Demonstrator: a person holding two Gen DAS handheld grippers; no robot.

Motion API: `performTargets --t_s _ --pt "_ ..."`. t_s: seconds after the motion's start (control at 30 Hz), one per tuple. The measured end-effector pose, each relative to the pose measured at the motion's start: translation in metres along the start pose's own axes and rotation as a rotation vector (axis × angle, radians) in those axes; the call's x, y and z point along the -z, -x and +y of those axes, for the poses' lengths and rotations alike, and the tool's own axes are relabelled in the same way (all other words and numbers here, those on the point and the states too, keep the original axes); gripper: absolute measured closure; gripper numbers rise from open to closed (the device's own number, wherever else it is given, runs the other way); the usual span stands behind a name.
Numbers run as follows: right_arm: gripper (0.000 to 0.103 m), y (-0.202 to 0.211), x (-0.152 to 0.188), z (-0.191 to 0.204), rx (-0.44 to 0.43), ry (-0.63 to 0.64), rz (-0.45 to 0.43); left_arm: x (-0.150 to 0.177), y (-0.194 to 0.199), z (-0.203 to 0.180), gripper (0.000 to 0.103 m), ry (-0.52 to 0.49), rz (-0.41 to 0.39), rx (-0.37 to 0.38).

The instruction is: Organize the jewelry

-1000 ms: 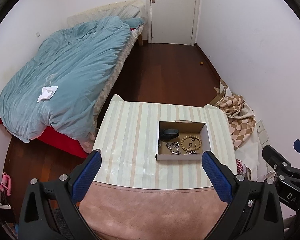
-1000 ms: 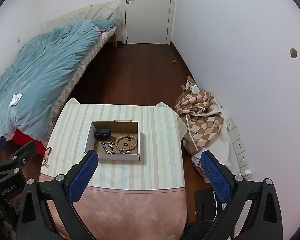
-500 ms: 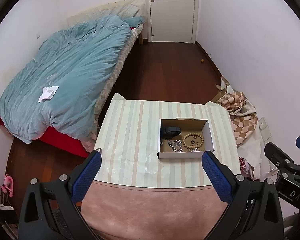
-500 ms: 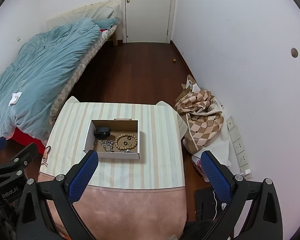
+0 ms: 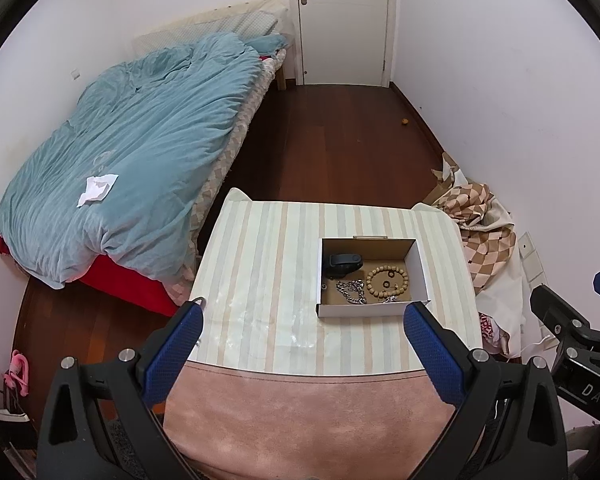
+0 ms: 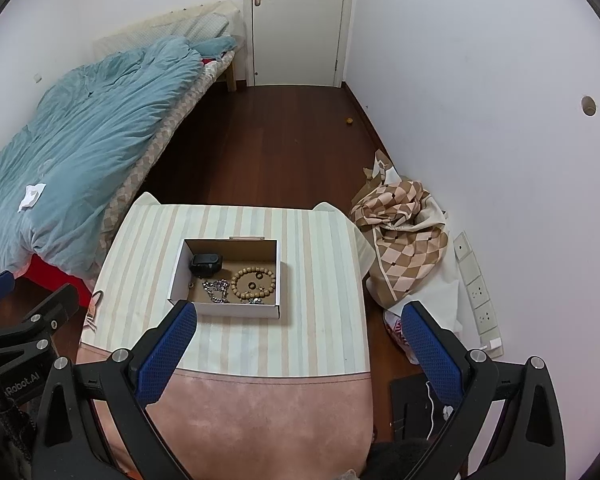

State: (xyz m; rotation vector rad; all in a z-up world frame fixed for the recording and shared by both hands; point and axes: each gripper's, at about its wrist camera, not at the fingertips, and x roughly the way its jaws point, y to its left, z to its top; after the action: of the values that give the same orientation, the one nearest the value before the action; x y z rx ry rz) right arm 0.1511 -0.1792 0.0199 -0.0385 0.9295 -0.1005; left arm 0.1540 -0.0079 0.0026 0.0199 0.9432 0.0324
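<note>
Jewelry sits in an open white cardboard box [image 5: 370, 312] on the striped table [image 5: 268, 280]. Both grippers hang above the near edge of the table, well short of the box. The left gripper [image 5: 302, 354] has its blue-padded jaws spread wide with nothing between them. The right gripper [image 6: 298, 354] is likewise wide open and empty.

Inside the box, a ring of wooden beads [image 5: 387, 283] lies toward the right side, with a few small dark pieces inside its loop. A silver chain [image 5: 352, 292] lies just left of the beads, close to the front wall. A black case [image 5: 342, 265] rests at the back left corner. A small glinting item near the front wall under the beads is too small to identify.

The near strip of the table is covered in pink cloth [image 5: 308, 420]. Beyond the table, a bed with a teal duvet [image 5: 132, 152] stands to the left, and checked fabric [image 6: 404, 236] lies heaped against the right wall.
</note>
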Motion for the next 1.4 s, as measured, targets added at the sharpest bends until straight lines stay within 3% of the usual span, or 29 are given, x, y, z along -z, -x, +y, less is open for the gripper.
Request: performTargets --t_s 1.4 --pt "0.0 0.0067 0.0007 -0.0034 -0.005 -0.008 -0.001 0.005 0.0036 -0.005 0.001 0.001 0.007 0.007"
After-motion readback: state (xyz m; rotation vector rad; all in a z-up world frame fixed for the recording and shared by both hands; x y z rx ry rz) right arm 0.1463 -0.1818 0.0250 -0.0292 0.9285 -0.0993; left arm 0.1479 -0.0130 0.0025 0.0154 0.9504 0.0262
